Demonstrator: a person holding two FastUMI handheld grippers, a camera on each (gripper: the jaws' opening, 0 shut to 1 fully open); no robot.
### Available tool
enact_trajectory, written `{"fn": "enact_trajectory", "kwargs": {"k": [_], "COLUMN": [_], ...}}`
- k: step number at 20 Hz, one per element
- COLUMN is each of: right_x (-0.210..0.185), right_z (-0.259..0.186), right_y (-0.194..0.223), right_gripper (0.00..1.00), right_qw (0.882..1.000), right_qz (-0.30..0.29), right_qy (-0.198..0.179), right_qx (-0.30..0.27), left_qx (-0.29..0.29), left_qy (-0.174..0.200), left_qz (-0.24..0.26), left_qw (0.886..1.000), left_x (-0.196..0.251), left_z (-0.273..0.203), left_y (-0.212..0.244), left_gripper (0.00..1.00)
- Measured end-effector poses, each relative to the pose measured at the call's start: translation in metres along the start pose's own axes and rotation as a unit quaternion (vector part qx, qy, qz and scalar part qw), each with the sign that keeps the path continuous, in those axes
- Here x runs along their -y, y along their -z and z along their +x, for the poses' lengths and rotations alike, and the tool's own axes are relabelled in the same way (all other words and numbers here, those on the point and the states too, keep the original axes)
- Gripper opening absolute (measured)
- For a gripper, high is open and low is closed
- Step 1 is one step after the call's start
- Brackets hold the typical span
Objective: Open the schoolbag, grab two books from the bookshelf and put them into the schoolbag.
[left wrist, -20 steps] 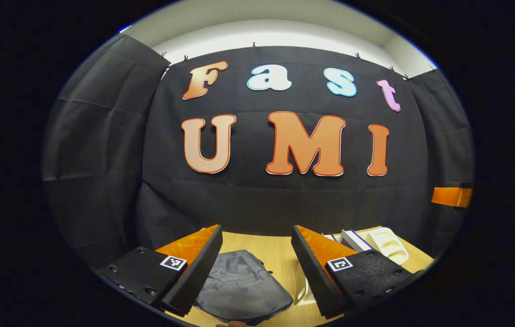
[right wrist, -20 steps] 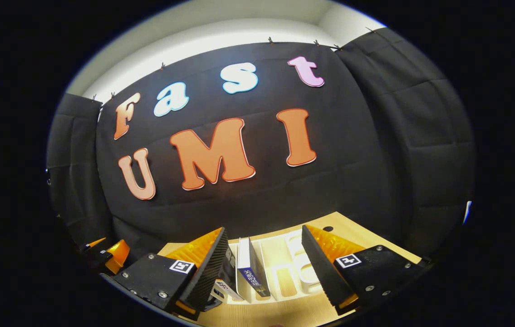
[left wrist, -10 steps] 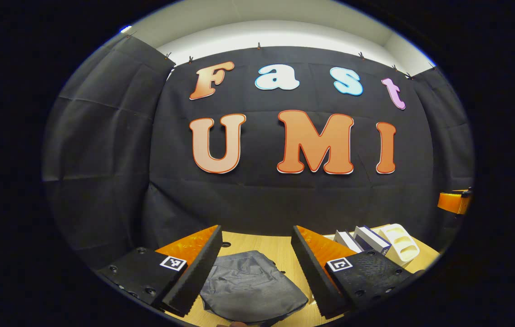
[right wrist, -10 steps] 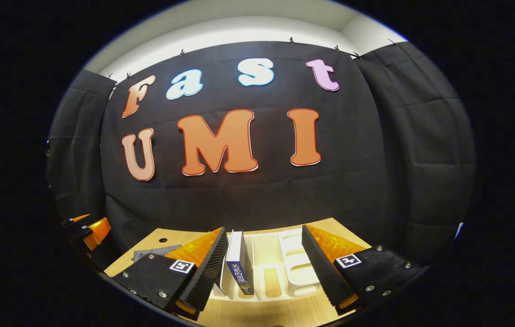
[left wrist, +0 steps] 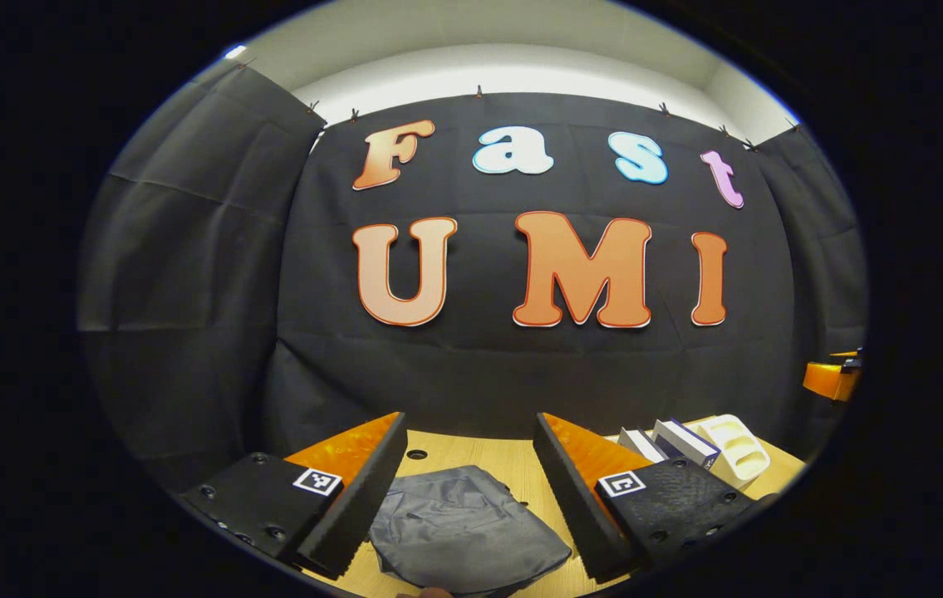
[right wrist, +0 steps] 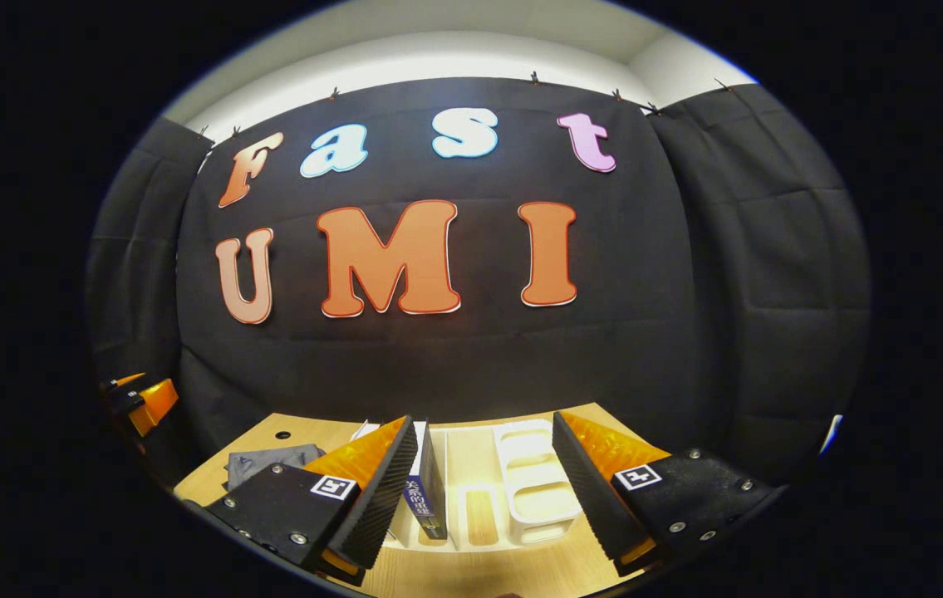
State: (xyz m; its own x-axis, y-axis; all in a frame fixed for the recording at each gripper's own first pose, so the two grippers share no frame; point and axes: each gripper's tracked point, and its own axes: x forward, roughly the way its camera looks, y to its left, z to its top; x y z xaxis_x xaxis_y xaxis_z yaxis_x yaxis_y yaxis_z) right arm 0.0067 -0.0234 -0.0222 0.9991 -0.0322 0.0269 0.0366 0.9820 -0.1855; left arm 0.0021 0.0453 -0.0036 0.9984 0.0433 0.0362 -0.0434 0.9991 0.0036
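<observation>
A grey schoolbag (left wrist: 463,527) lies flat on the wooden table, seen between the fingers of my left gripper (left wrist: 469,490), which is open and held above it. To the right stands a white bookshelf (left wrist: 733,448) with books (left wrist: 683,442) upright in it. In the right gripper view the same bookshelf (right wrist: 533,486) sits straight ahead, with a dark blue book (right wrist: 429,490) standing in its left slot. My right gripper (right wrist: 483,490) is open above the shelf, with nothing between its fingers. The schoolbag (right wrist: 263,463) shows at the left, and the left gripper (right wrist: 139,399) shows farther left.
The wooden table (left wrist: 513,465) has a small round hole (left wrist: 416,454) near the back. Black cloth walls close the booth behind and at both sides. The right gripper (left wrist: 832,378) shows at the far right edge of the left gripper view.
Both views have shifted: the bag slid slightly right in the left gripper view, and the shelf moved to the centre in the right gripper view. Both grippers stay open.
</observation>
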Motion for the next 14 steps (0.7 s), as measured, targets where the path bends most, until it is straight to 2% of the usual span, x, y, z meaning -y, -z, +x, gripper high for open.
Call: {"fn": "enact_trajectory", "kwargs": {"k": [3, 4, 9, 14], "right_x": [-0.005, -0.002, 0.009, 0.019], "right_z": [-0.001, 0.000, -0.006, -0.007], "right_y": [0.001, 0.003, -0.002, 0.012], "right_gripper": [1.00, 0.97, 0.97, 0.97], "right_qw": [1.000, 1.000, 1.000, 0.999], "right_qz": [0.016, 0.014, 0.017, 0.002], "right_qy": [-0.002, 0.002, 0.025, 0.036], "right_qx": [-0.005, -0.007, 0.001, -0.020], "left_qx": [-0.004, -0.002, -0.013, -0.014], "left_qy": [-0.003, -0.008, -0.012, -0.004], "left_qz": [0.008, 0.005, -0.004, 0.039], "left_qw": [1.000, 1.000, 1.000, 0.999], "left_x": [-0.007, -0.012, -0.020, -0.014], "left_z": [-0.006, -0.006, 0.000, 0.003], "left_y": [0.004, 0.004, 0.015, 0.022], "left_gripper": [0.96, 0.95, 0.96, 0.96]}}
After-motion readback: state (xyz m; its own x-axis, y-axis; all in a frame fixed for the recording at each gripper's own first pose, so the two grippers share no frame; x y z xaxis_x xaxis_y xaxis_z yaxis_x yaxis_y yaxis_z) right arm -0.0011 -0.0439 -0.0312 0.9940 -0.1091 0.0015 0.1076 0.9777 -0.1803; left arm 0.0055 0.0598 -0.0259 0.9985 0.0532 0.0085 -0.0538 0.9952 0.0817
